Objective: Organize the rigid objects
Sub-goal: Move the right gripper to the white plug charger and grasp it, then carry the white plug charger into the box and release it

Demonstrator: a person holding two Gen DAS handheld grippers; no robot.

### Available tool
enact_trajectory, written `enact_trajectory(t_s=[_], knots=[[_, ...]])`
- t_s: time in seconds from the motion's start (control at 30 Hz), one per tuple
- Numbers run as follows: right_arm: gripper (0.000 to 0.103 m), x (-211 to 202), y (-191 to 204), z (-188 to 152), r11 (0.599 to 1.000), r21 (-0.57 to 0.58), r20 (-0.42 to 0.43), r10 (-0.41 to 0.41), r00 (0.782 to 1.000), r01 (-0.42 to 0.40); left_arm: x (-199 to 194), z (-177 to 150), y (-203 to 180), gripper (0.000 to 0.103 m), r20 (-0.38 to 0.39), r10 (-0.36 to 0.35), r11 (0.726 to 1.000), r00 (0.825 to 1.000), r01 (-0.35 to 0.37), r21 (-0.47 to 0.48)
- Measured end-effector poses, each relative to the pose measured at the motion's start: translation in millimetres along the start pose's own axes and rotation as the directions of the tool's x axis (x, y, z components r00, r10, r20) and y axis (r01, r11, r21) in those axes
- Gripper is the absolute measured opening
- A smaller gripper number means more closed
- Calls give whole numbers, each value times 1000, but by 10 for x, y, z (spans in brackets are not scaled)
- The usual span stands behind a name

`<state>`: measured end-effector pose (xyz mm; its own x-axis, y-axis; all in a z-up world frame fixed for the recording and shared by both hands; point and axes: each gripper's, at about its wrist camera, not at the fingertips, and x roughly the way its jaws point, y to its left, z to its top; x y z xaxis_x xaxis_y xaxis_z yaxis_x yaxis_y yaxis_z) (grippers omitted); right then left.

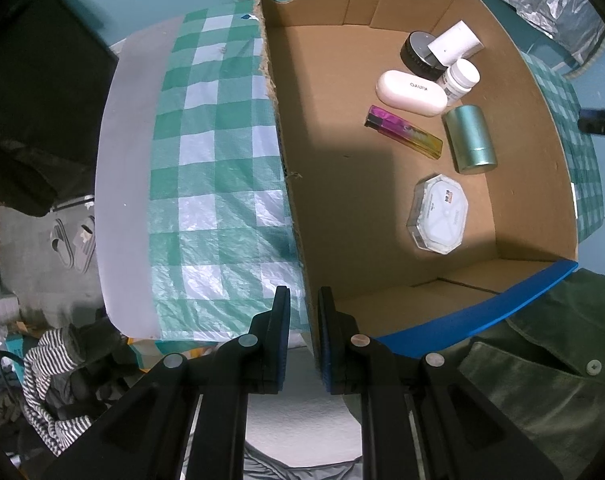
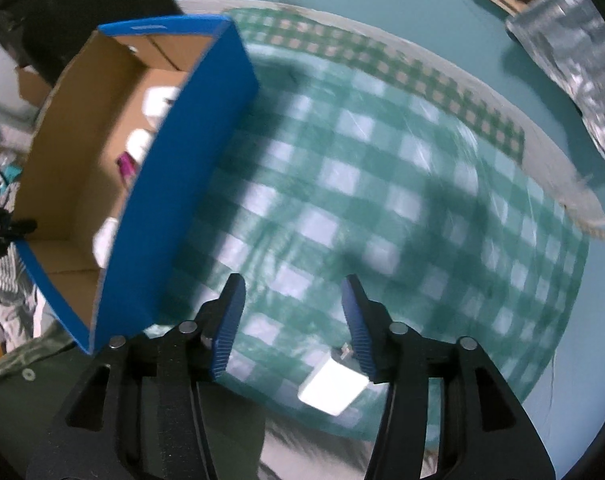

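A cardboard box (image 1: 342, 184) with blue outer walls stands on the checked tablecloth (image 1: 218, 152). Several items lie in it: a white case (image 1: 412, 92), a pink-and-yellow lighter (image 1: 402, 132), a teal cylinder (image 1: 470, 138), a clear octagonal case (image 1: 436, 214), a white bottle (image 1: 460, 78) and a black round lid (image 1: 416, 54). My left gripper (image 1: 304, 304) is shut on the box's left wall, one finger on each side. My right gripper (image 2: 294, 292) is open above the cloth, right of the box (image 2: 190, 184). A small white block (image 2: 332, 390) lies on the cloth near its right finger.
The round table's rim (image 1: 122, 184) falls off to the left, with slippers (image 1: 72, 240) and striped clothing (image 1: 50, 380) on the floor below. A silver foil bag (image 2: 574, 52) lies beyond the table. A person's green garment (image 1: 542, 360) is by the near edge.
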<state>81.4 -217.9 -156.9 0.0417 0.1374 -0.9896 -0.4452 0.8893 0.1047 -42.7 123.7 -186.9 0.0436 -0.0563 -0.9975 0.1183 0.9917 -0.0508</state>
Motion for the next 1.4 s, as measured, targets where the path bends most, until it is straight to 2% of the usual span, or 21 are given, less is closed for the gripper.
enact_trajectory(t_s=[0.4,0.53,0.6,0.8,1.03,1.2,1.4], knots=[[53,481,-427,-672,977,202,-111,-39,993,60,3,19,22,13,-5,-6,1000,1000,6,7],[53,647,-487,-879,964,260,-144,-24,989,61,6,24,24,13,-6,-4,1000,1000,4,6],[57,696,-506,-943,957,283,-149,-20,989,62,10,25,22,13,-7,-2,1000,1000,2,6],[57,856,-575,-1056,939,339,-163,-2,987,58,11,30,8,13,-11,2,1000,1000,-2,12],[56,965,-567,-1087,947,311,-173,-27,985,80,-2,35,2,13,-9,6,1000,1000,-6,6],[53,971,-450,-1075,971,213,-160,-78,984,111,-5,24,6,13,-7,6,1000,1000,-6,-3],[53,967,-312,-927,985,136,-155,-85,984,106,-10,17,14,13,-5,5,1000,1000,-5,-10]])
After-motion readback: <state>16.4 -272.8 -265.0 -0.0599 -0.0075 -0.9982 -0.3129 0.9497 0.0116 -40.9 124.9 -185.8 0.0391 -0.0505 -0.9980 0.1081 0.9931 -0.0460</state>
